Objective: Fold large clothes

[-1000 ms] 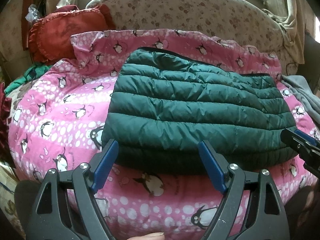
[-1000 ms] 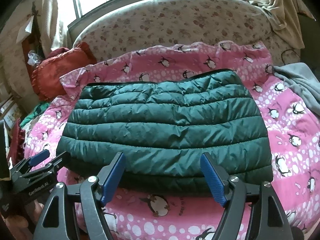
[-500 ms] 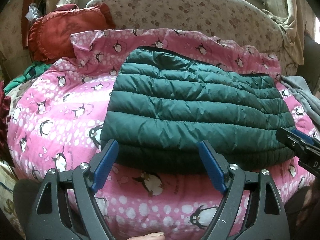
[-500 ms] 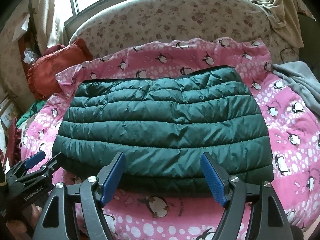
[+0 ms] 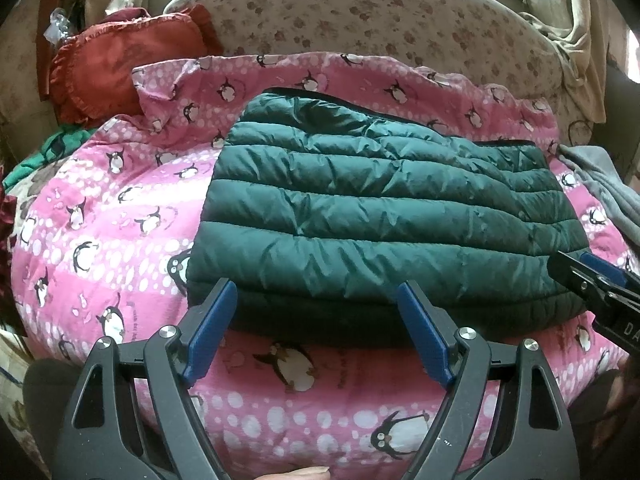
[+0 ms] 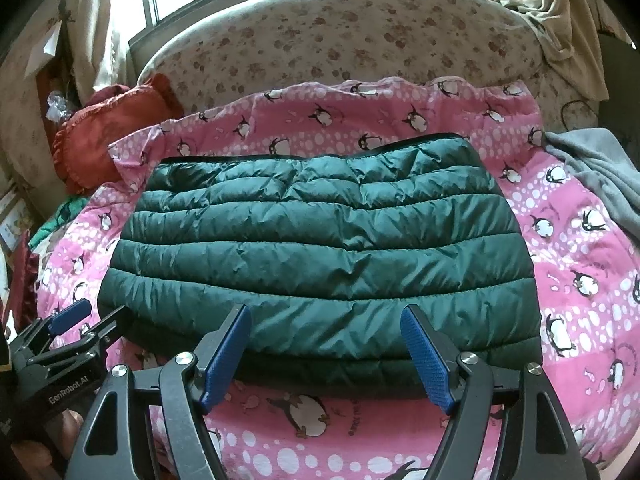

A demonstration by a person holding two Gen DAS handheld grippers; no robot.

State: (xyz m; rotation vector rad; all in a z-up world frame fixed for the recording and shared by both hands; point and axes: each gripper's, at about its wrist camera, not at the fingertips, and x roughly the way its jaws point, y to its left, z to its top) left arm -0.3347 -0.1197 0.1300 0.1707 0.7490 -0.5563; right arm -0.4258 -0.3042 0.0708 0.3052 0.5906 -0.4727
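Lying folded on the pink penguin blanket (image 6: 580,240), the green puffer jacket (image 6: 320,248) runs its long axis crosswise ahead of both claws. The left gripper (image 5: 316,332) and right gripper (image 6: 326,354) gape wide, empty, just short of its near edge, left toward the left corner, right nearer the middle.

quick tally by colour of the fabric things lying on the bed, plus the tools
dark green: 1, the folded puffer jacket
pink: 1, the penguin blanket
red: 1, the ruffled cushion
grey: 1, the fleece cloth
bright green: 1, a crumpled cloth, mostly hidden
black and blue tools: 2, left tool and right tool, both open
total: 7
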